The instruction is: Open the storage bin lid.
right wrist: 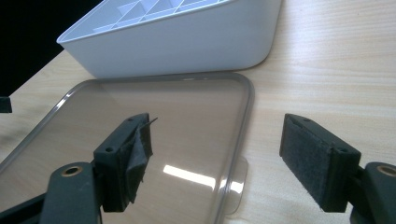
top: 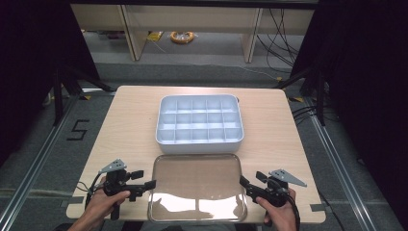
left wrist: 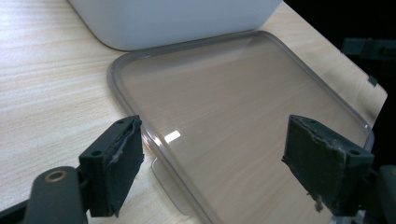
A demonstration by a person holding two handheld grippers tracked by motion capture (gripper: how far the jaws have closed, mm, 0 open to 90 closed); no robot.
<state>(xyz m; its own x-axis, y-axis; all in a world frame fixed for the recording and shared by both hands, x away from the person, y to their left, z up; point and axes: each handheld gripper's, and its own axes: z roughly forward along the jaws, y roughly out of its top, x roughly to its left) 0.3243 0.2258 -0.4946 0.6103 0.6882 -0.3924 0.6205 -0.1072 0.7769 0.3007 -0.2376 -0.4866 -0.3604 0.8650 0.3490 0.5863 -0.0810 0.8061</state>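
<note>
A clear plastic lid (top: 197, 185) lies flat at the table's front, just before a white compartment box (top: 199, 125) with empty cells. My left gripper (top: 150, 185) is open at the lid's left edge; in the left gripper view its jaws straddle the lid's rim (left wrist: 159, 149) and a small tab (left wrist: 170, 186). My right gripper (top: 244, 182) is open at the lid's right edge; in the right gripper view the lid's rim (right wrist: 236, 154) and tab (right wrist: 238, 179) lie between its jaws. The white box (right wrist: 187, 42) stands behind the lid (right wrist: 140, 126).
The wooden table (top: 125, 125) has bare room left and right of the box. Its front edge runs just under my hands. Beyond the table are grey floor, a cable coil (top: 182, 36) and wooden furniture legs (top: 250, 36).
</note>
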